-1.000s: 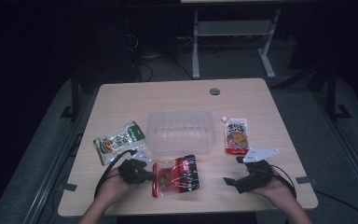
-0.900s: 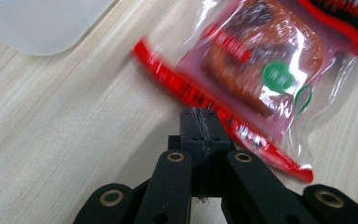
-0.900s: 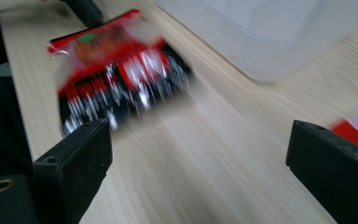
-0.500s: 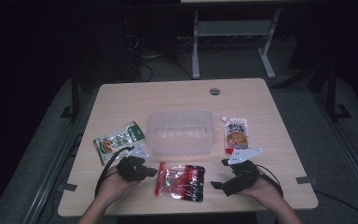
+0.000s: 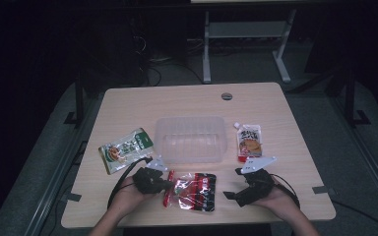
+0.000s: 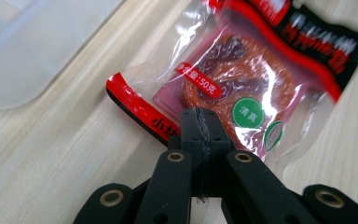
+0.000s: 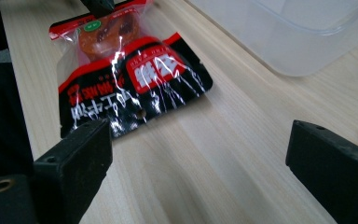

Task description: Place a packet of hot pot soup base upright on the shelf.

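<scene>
The table (image 5: 128, 103) carries a clear plastic tub (image 5: 191, 139) at its middle, and the packets lie spread around it, which reads to me as snacks laid out to be dropped into the tub one by one. A green packet (image 5: 126, 149) lies flat to the tub's left, an orange sauce pouch (image 5: 249, 141) to its right, both untouched. The red and black snack packet (image 5: 195, 191) lies on the wood just in front of the tub, near the front edge, between the two hands. The left gripper (image 5: 166, 185) lies low and nearly level, its jaws closed tight on the packet's near sealed edge, a sensible hold, I think, since the flat seam gives the pads something thin to pinch without crushing what is inside. The right gripper (image 5: 234, 184) sits just beside the packet's far side, jaws spread wide with nothing between them, angled toward the packet as if waiting to help.
</scene>
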`<action>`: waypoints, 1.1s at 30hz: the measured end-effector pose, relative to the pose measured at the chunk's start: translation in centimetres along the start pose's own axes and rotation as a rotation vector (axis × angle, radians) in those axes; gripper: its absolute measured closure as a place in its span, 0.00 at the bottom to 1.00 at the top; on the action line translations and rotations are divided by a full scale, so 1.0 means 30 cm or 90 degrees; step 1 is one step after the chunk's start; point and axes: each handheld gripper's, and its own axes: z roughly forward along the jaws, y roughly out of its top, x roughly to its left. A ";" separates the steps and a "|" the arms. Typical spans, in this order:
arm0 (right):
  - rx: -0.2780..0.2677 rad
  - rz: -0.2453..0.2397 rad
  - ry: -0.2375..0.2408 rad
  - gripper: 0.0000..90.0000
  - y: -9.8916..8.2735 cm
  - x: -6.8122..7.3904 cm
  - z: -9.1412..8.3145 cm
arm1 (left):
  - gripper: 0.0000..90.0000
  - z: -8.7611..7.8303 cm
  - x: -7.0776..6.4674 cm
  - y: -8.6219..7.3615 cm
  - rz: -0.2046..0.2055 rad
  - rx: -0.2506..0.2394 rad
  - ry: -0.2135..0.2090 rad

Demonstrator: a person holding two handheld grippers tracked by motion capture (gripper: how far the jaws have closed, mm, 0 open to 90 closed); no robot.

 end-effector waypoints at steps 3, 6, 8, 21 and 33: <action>0.000 0.001 0.002 0.07 0.003 0.004 0.000 | 1.00 0.002 0.003 -0.007 -0.002 0.007 0.003; -0.003 -0.001 0.006 0.07 0.006 0.007 0.001 | 1.00 0.001 0.010 -0.011 0.007 0.015 0.003; -0.002 0.004 0.017 0.10 0.013 0.015 0.002 | 1.00 0.005 0.007 -0.012 0.002 0.015 0.006; -0.010 0.039 0.080 0.10 0.053 0.056 0.053 | 1.00 0.009 -0.003 -0.013 0.006 0.017 0.021; 0.020 0.069 0.164 0.23 0.093 0.095 0.165 | 1.00 0.009 -0.002 -0.013 0.010 0.020 0.022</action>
